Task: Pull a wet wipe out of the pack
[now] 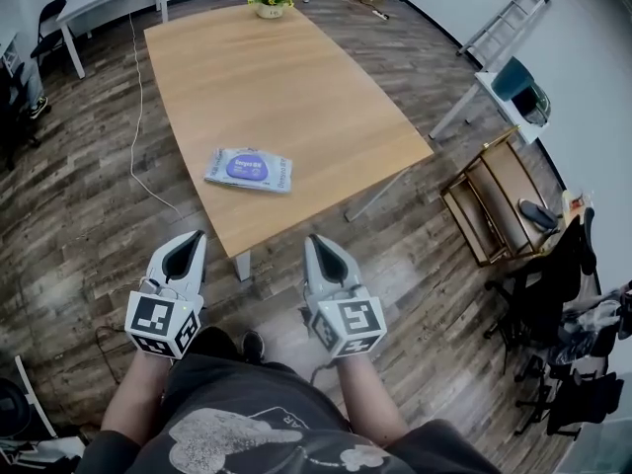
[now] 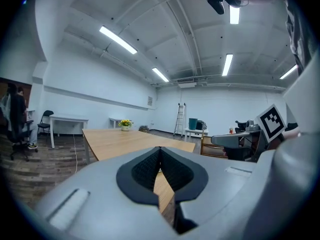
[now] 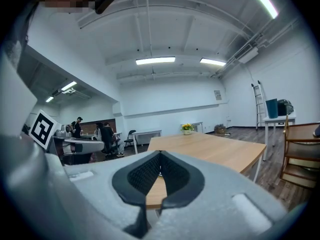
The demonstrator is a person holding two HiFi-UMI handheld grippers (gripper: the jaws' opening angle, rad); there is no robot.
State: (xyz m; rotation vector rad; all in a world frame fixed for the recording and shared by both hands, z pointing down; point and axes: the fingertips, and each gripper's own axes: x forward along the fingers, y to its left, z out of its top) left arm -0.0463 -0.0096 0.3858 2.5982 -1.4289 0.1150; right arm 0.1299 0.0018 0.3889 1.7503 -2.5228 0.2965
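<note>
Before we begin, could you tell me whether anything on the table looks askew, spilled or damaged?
Nothing stands out. The pale-blue wet wipe pack with a purple label lies flat near the front edge of the light wooden table; the small pot of yellow flowers stands upright at its far end.

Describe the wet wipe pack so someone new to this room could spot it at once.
Find the big wooden table mid-room. The pack lies flat at its near end, a little left of centre. It is pale with a purple oval on top; the only other thing there, a pot of yellow flowers, stands at the far end.
</note>
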